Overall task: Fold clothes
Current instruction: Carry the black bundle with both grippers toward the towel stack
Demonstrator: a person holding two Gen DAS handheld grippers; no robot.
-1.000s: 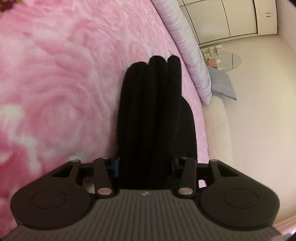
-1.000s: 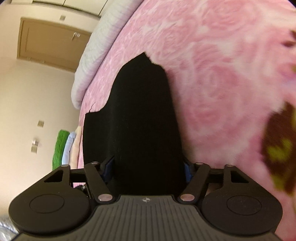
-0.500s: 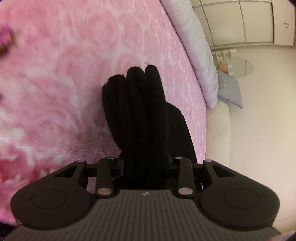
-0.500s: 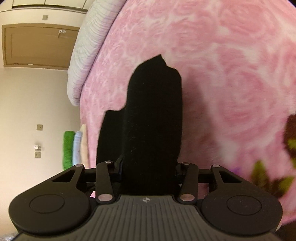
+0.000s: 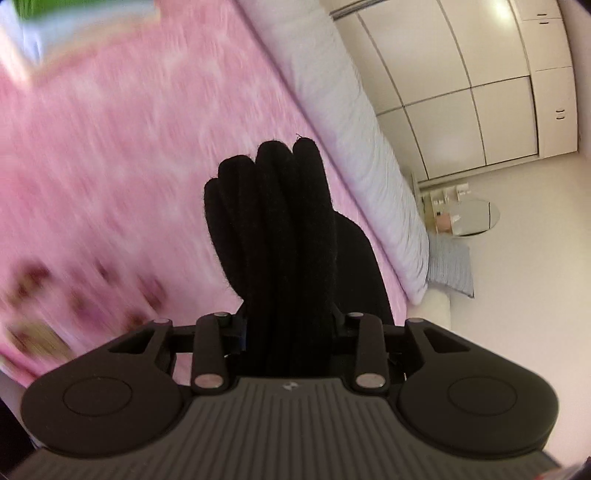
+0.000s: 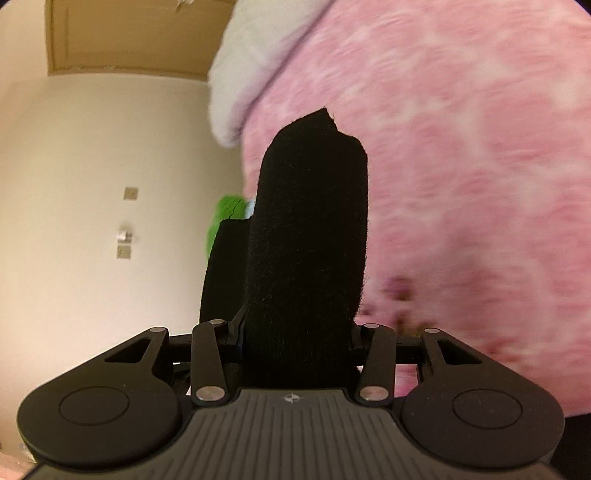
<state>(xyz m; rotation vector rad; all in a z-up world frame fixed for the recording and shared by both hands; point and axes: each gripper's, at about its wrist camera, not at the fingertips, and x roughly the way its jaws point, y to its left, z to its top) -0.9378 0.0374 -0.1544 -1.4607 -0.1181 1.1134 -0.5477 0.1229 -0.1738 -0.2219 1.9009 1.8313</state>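
A black knitted garment (image 5: 273, 206) is bunched into thick folds, and my left gripper (image 5: 286, 258) is shut on it. The folds stick out forward and hide the fingers. In the right wrist view another part of the same black garment (image 6: 314, 192) fills my right gripper (image 6: 306, 251), which is shut on it too. A flap (image 6: 221, 266) hangs to the left of that bundle. Both bundles are held up above the pink rose-patterned blanket (image 5: 110, 166) on the bed.
A long pale lilac bolster (image 5: 354, 122) lies along the bed's far edge. Beyond it are white wardrobe doors (image 5: 480, 92), a round mirror table (image 5: 472, 218) and a striped cushion (image 5: 450, 266). A green and blue stack of folded clothes (image 6: 225, 214) and a wooden door (image 6: 129, 33) show on the right wrist's side.
Both grippers have risen from the blanket with the black garment, and the bed now lies farther below. The jaws have narrowed on the fabric. The pictures are blurred by motion.
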